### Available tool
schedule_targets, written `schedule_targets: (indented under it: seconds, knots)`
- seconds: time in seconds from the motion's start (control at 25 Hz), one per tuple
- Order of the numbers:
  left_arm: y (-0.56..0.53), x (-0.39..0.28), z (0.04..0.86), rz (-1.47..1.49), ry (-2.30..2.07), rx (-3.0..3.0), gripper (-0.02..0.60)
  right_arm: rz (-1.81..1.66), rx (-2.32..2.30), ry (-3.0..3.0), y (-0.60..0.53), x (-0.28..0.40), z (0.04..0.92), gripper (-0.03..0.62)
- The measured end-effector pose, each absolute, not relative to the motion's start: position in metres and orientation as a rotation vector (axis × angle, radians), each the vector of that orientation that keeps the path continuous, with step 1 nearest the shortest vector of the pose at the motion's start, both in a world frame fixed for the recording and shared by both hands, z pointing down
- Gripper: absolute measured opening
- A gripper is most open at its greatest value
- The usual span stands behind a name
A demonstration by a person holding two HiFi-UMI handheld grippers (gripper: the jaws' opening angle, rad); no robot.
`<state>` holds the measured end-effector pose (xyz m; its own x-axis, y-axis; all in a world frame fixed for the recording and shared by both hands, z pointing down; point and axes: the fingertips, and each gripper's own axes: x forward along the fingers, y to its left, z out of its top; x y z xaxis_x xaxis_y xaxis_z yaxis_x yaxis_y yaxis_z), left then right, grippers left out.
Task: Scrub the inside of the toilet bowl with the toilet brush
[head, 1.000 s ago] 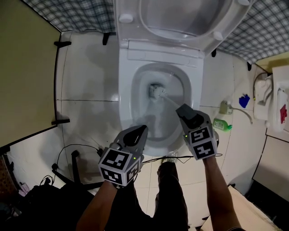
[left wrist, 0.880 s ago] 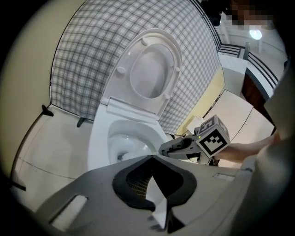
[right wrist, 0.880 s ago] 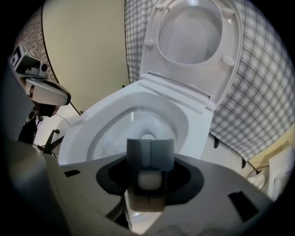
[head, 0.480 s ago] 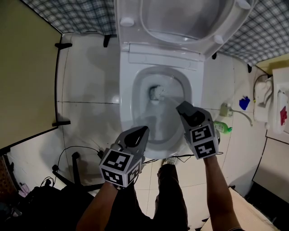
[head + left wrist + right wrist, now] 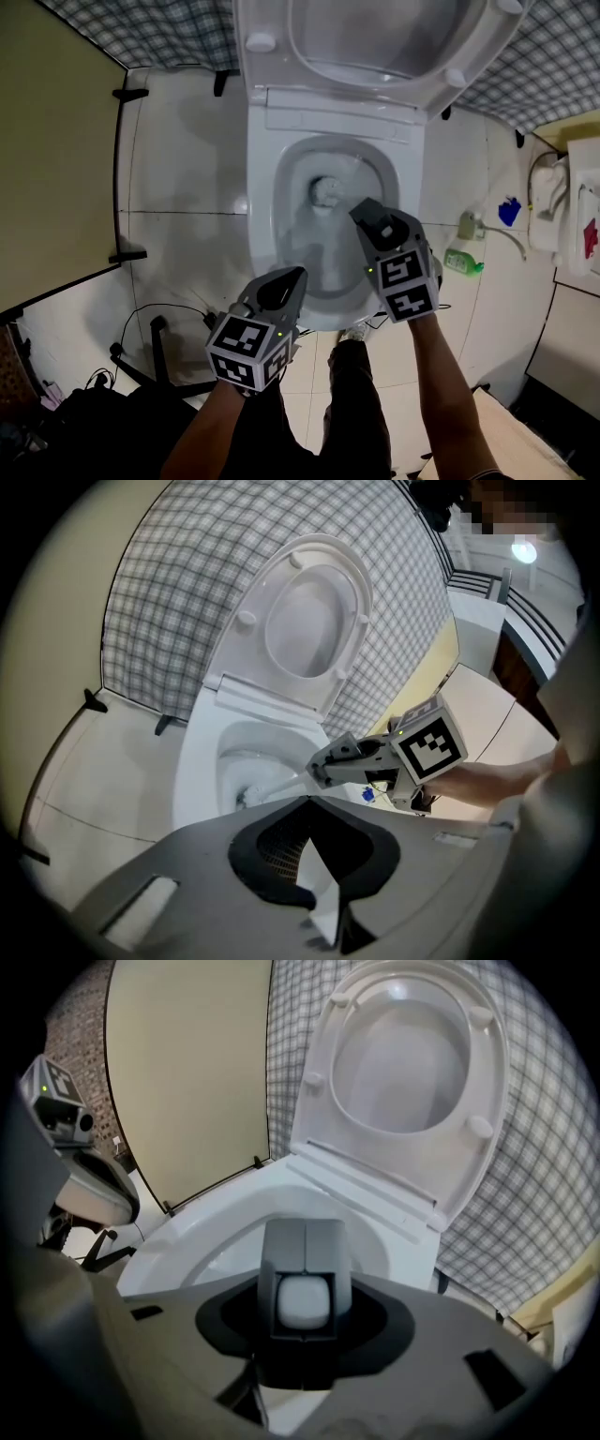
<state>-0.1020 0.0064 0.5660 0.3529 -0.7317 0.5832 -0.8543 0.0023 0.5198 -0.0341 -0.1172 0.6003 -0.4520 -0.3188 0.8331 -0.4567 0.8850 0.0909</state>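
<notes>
Toilet brush [image 5: 325,190] sits with its bristle head low inside the toilet bowl [image 5: 265,187], toward the back of the basin. Its white handle runs up and forward into the right gripper [image 5: 364,212].

Nearest the camera are the person's dark trousers [image 5: 352,403] and two bare forearms reaching forward. The left gripper [image 5: 296,274] is out in front of the left forearm, by the front left of the bowl. Its jaws are pressed together to a point with nothing between them, and it touches neither the brush nor the porcelain. Black cables [image 5: 141,307] trail over the white floor tiles [image 5: 187,169] to its left.

A little further on, the right gripper hangs over the front right part of the bowl and tilts steeply down. Its jaws are clamped on the brush handle — in the right gripper view the handle's rounded white end shows squarely between them. A green bottle [image 5: 462,260] lies on the floor just right of the bowl, with a small blue object [image 5: 507,210] beyond it.

Past the bowl, the seat and lid [image 5: 375,42] are both tipped up against the back. Behind them hangs a grey checked wall covering [image 5: 141,33] — it runs along both sides of the toilet. A plain yellowish panel [image 5: 52,159] closes off the left.
</notes>
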Motion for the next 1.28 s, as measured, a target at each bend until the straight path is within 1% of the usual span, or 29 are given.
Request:
schedule_targets:
  seconds: [0.12, 0.32, 0.56, 0.8, 1.04, 1.28]
  knots:
    - [0.002, -0.104, 0.563, 0.175, -1.419, 1.762, 0.005, 0.146, 0.55, -2.104, -0.128, -0.044, 0.598, 0.179]
    - [-0.007, -0.113, 0.561, 0.163, -1.452, 1.763, 0.005, 0.156, 0.518, -2.104, -0.133, -0.055, 0.622, 0.179]
    - [-0.001, -0.109, 0.565, 0.161, -1.435, 1.751, 0.005, 0.174, 0.517, -2.214, -0.12, -0.056, 0.585, 0.179]
    - [-0.003, -0.101, 0.564, 0.16, -1.431, 1.761, 0.005, 0.195, 0.522, -2.216, -0.118, -0.06, 0.591, 0.179]
    - [0.008, -0.101, 0.567, 0.174, -1.429, 1.744, 0.005, 0.184, 0.44, -2.292, -0.085, -0.058, 0.557, 0.179]
    - [0.01, -0.099, 0.562, 0.173, -1.436, 1.749, 0.005, 0.141, 0.265, -2.265, -0.039, -0.041, 0.546, 0.179]
